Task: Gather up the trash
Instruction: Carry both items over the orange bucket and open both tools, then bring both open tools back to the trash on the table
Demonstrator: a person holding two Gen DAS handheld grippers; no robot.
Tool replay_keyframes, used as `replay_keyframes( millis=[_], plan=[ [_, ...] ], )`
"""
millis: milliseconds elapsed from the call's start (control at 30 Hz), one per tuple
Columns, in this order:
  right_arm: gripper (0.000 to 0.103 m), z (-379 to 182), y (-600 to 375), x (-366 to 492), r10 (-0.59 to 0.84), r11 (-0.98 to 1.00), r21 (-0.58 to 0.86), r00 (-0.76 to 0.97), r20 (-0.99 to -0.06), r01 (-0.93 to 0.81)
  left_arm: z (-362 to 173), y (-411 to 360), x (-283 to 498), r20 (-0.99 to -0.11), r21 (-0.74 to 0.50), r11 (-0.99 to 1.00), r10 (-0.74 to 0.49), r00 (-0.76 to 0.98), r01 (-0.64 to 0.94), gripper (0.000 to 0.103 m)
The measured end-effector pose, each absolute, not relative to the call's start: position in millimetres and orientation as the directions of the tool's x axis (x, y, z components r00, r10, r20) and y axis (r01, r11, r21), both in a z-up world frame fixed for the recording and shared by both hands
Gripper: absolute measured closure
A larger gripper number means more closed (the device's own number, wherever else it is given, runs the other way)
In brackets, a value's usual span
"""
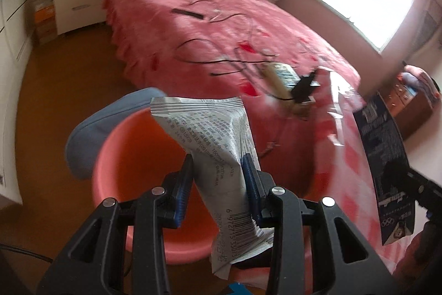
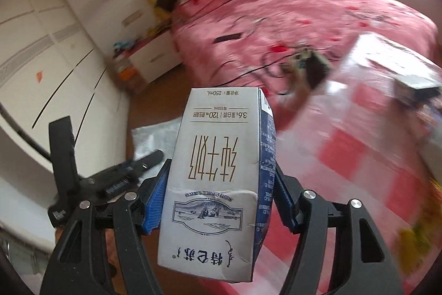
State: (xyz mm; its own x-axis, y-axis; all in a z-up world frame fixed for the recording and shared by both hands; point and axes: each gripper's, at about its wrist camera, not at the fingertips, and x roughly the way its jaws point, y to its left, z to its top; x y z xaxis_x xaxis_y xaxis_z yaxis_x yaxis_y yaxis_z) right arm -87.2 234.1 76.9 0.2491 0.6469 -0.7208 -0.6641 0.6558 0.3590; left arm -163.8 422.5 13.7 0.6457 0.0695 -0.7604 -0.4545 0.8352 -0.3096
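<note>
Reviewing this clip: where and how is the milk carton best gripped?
Across its two narrow side walls near mid-height, from the printed front face, as the right gripper holds the milk carton now: those walls are flat and parallel, giving the pads full contact.

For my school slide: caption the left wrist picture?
Left hand-held gripper holds a wrapper above the pink bin.

Your crumpled silver-grey wrapper, printed with small text and a barcode, stands pinched upright between the left tool's pads, above the open pink bin on the floor beside the bed. Your white-and-navy milk carton sits upside down, clamped by its sides in the right tool, dented near the base.
</note>
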Motion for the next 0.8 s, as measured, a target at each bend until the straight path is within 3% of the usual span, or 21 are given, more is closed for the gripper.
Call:
replay_keyframes(
  millis=[200, 267, 333, 533, 800],
  plan=[
    [0.034, 49, 302, -74, 0.669, 0.6, 0.427, 0.131, -0.732, -0.677, -17, 451, -168, -0.794, -0.282, 0.808, 0.106, 0.598, -0.518, 0.065],
    [0.022, 42, 315, -73, 0.676, 0.583, 0.44, 0.106, -0.73, -0.684, -26, 456, -172, -0.799, -0.274, 0.798, 0.121, 0.589, -0.536, 0.064],
    [0.02, 34, 319, -72, 0.672, 0.589, 0.447, 0.101, -0.734, -0.674, -34, 460, -174, -0.808, -0.265, 0.789, 0.132, 0.574, -0.554, 0.063],
    [0.016, 31, 291, -70, 0.656, 0.646, 0.433, 0.168, -0.736, -0.628, -43, 460, -185, -0.805, -0.194, 0.802, 0.199, 0.559, -0.565, 0.036],
    [0.015, 49, 235, -77, 0.627, 0.702, 0.349, 0.305, -0.717, -0.621, -23, 450, -200, -0.719, -0.224, 0.825, 0.22, 0.66, -0.519, 0.027]
  ],
)
